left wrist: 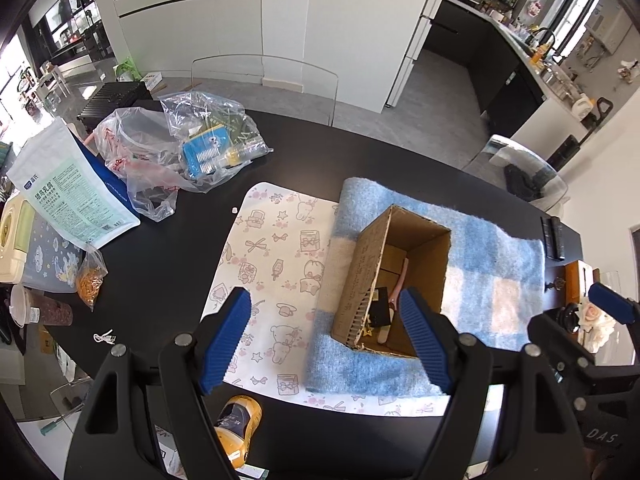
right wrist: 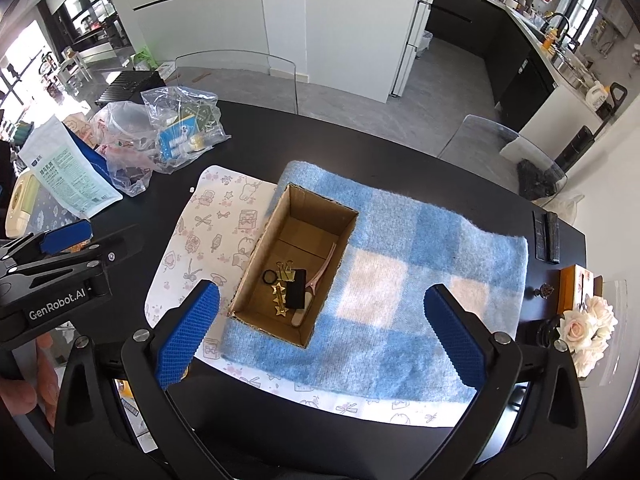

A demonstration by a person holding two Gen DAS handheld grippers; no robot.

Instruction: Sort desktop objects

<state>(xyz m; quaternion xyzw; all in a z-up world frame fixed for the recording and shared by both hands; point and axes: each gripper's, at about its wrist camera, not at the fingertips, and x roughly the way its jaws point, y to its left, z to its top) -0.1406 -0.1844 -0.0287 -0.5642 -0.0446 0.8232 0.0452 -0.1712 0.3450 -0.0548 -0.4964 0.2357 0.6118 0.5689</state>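
Here, both grippers hung over a black desk (right wrist: 400, 152), each with its blue pads spread wide and nothing between them. The left gripper (left wrist: 326, 334) hovered above the near left corner of an open cardboard box (left wrist: 394, 280), one pad over a white printed mat (left wrist: 272, 264), the other over the box's near end. The right gripper (right wrist: 320, 332) hovered over the near edge of a blue-and-white checked cloth (right wrist: 420, 280), which lay partly over the mat (right wrist: 208, 240). The box (right wrist: 294, 264) stood on that cloth, and the sorted items lay at its near end: a black hair tie (right wrist: 270, 278), a gold binder clip (right wrist: 286, 272), gold star clips (right wrist: 279, 300), a flat black piece (right wrist: 297, 290) and a pink clip (right wrist: 318, 272) lying along the right wall. Seen from the left wrist, most of these were hidden behind the box wall. At the far left of the desk sat clear plastic bags (left wrist: 176, 148) holding packets, a white-and-green pouch (left wrist: 76, 192) and a small bag of orange bits (left wrist: 91, 280). A yellow bottle (left wrist: 236, 428) lay at the near edge, below the left gripper. White roses (right wrist: 588, 328) stood at the right edge, and two dark bars (right wrist: 546, 236) lay beyond the cloth.
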